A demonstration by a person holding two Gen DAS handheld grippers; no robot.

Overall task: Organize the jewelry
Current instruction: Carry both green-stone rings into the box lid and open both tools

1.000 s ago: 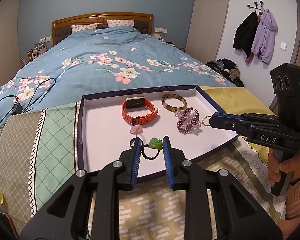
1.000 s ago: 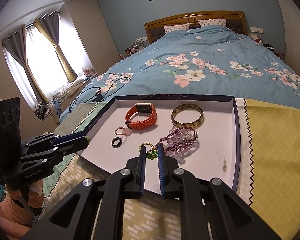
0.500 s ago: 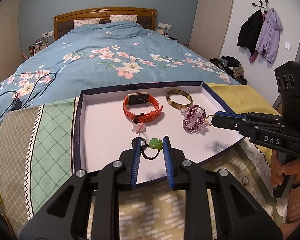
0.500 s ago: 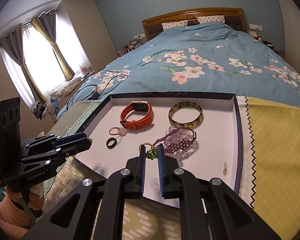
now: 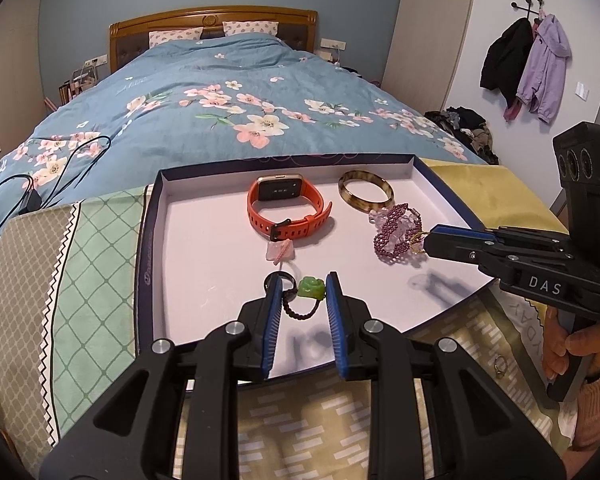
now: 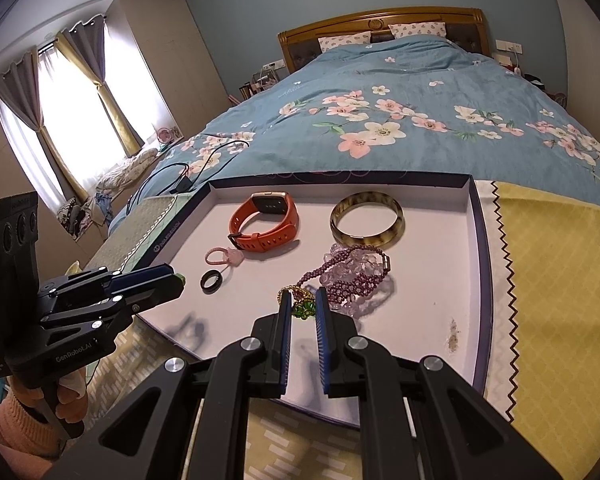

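Note:
A white tray (image 5: 204,248) with a dark blue rim lies on the bed end. In it lie an orange watch (image 5: 286,210), a tortoiseshell bangle (image 5: 366,194), a purple bead bracelet (image 5: 396,236), a pink charm (image 5: 280,252) and a black ring (image 6: 212,281). My left gripper (image 5: 303,290) is shut on a green flower charm with a black cord (image 5: 311,288), held just above the tray. My right gripper (image 6: 303,306) is shut on a gold chain with green beads (image 6: 300,300), beside the purple bracelet (image 6: 352,272).
The tray (image 6: 478,216) rests on patterned cloths: green lattice (image 5: 96,264) to the left, yellow (image 6: 560,280) to the right. A small ring (image 5: 499,364) lies on the cloth outside the tray's near right edge. Black cables (image 5: 40,176) lie on the floral duvet behind.
Both grippers have lifted slightly and drawn back, keeping their grips. The view of the tray has shifted lower and nearer; the items in the tray have not moved.

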